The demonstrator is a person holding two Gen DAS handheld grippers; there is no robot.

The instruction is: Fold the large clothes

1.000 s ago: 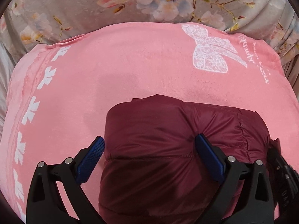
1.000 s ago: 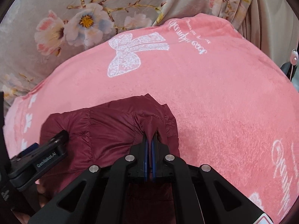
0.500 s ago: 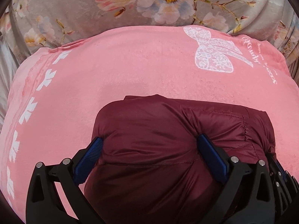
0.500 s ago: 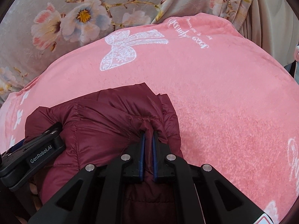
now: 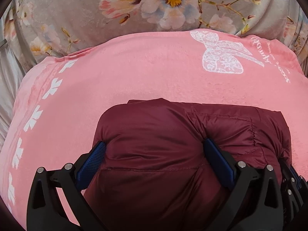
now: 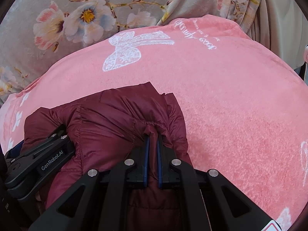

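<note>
A maroon puffer jacket (image 6: 119,127), bundled on a pink blanket (image 6: 231,100), is pinched at a seam ridge by the right gripper (image 6: 153,144). A wide padded fold is clamped between the left gripper's (image 5: 154,154) spread jaws. It is judged light, soft, springy and slippery; stitched seams should be grasped.

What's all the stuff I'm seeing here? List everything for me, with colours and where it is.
Puffer jacket: one, dark maroon, bundled on the near part of the pink blanket.
Pink blanket: one, pink with a white bow, lettering and leaf border, spread under the jacket.
Floral fabric: one, grey with pink and white flowers, behind the blanket.
Left claw: one, black with blue pads, jaws wide around a thick puff of jacket.
Right claw: one, black with blue pads, pinched shut on a jacket fold.
</note>
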